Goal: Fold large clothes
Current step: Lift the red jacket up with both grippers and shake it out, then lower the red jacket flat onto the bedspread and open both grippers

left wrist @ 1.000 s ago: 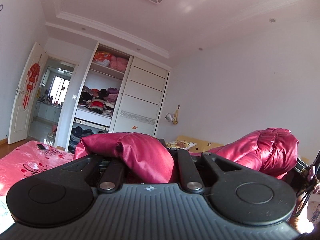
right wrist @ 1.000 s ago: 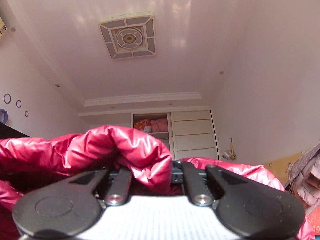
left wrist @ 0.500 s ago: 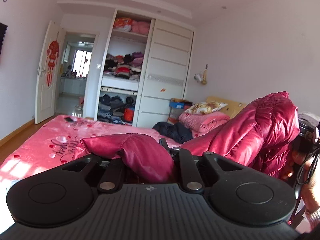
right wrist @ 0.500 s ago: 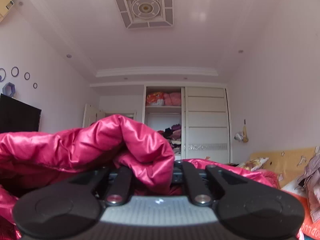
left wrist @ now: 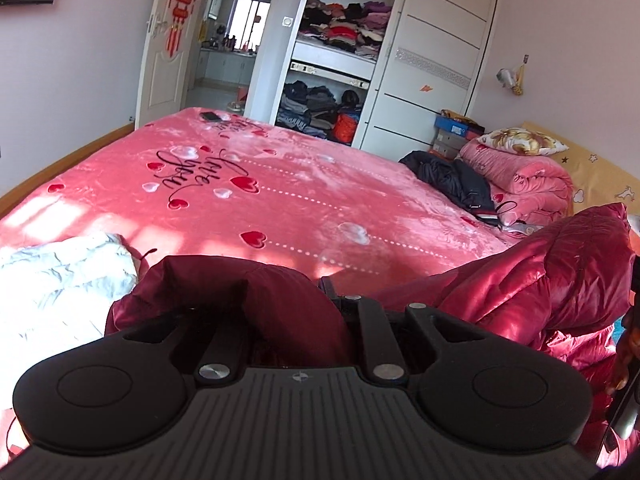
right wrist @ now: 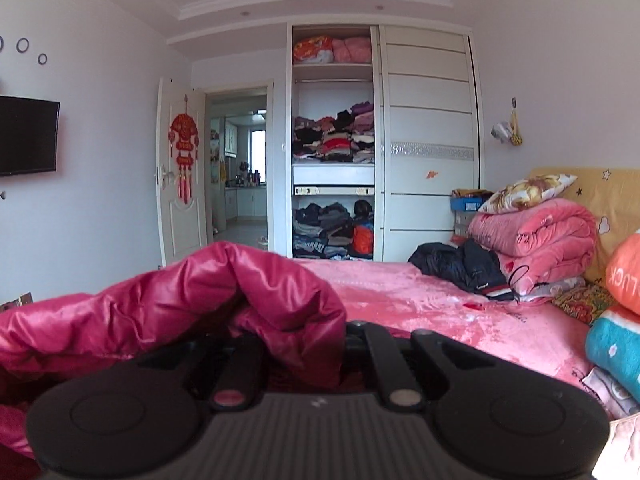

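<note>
Your shiny, puffy red jacket [left wrist: 552, 276] hangs bunched just above the pink plush bed [left wrist: 280, 200]. Your left tool [left wrist: 296, 320] pinches a quilted fold; your right tool [right wrist: 304, 344] is pinched tight on another.

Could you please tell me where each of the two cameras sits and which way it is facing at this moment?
Left wrist: on the left tool, looking down across the pink bed to the wardrobe; the tool grips the red jacket.
Right wrist: on the right tool, facing nearly level toward the wardrobe and door; its tool also grips the jacket.
Shared: jacket, bed, wardrobe, folded quilt.
</note>
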`<move>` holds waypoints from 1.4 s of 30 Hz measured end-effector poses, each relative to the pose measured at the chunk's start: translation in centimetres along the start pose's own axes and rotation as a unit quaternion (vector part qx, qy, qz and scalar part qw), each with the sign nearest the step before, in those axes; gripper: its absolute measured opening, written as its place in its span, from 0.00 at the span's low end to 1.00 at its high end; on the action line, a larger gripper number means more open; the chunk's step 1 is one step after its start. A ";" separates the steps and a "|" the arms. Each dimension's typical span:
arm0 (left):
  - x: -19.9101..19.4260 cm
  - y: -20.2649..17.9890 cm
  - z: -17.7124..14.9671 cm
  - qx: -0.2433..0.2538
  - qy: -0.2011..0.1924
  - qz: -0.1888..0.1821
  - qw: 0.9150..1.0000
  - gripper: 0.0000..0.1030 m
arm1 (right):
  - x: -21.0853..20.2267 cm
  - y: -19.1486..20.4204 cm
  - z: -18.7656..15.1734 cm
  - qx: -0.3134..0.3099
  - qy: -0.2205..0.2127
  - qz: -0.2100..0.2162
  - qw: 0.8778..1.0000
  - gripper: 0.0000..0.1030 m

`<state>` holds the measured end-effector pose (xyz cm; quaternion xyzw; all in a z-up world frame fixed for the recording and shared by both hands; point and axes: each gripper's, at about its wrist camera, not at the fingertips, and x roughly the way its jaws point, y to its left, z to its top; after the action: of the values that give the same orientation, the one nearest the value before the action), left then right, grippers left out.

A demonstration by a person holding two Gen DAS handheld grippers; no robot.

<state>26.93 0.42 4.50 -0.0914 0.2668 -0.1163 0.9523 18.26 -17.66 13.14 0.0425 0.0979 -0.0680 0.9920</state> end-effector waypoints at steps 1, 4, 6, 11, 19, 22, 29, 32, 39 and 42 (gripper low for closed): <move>1.1 0.5 -0.1 -0.004 0.006 0.002 1.000 0.17 | 0.8 0.1 -0.8 -0.001 0.008 -0.001 1.000 0.06; 2.8 1.7 -2.1 -0.007 0.019 0.012 1.000 0.17 | 3.1 0.5 -2.7 -0.004 0.028 -0.002 1.000 0.06; 3.8 2.6 -3.0 -0.012 0.028 0.021 0.999 0.17 | 4.9 0.8 -4.0 -0.004 0.039 -0.001 0.999 0.06; 3.8 2.6 -4.0 -0.014 0.045 0.042 0.998 0.19 | 8.1 1.7 -5.5 -0.005 0.059 -0.001 0.998 0.07; 7.2 3.5 -5.1 -0.025 0.070 0.061 0.995 0.24 | 12.4 2.8 -8.1 -0.008 0.103 0.002 0.995 0.11; 6.5 3.7 -5.3 -0.022 0.073 0.068 0.995 0.37 | 12.9 3.1 -8.9 -0.016 0.123 0.000 0.992 0.16; 3.6 3.8 -4.6 0.010 0.031 0.093 0.995 0.86 | 12.2 3.7 -8.1 -0.003 0.143 0.006 0.990 0.40; 2.2 4.2 -3.7 0.013 0.013 0.102 0.995 0.86 | 11.9 3.8 -6.8 0.003 0.137 0.008 0.991 0.51; -1.7 5.1 -3.1 0.029 -0.011 0.130 0.991 0.88 | 9.7 3.6 -3.8 0.006 0.084 -0.003 0.996 0.98; -3.6 5.7 -3.8 0.027 -0.010 0.130 0.991 0.88 | 8.5 2.8 -1.9 0.012 0.062 -0.009 0.998 0.99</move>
<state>22.93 6.42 1.73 -0.0310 0.2641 0.0020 0.9640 26.53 -15.74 9.80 0.0576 0.1585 -0.0753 0.9828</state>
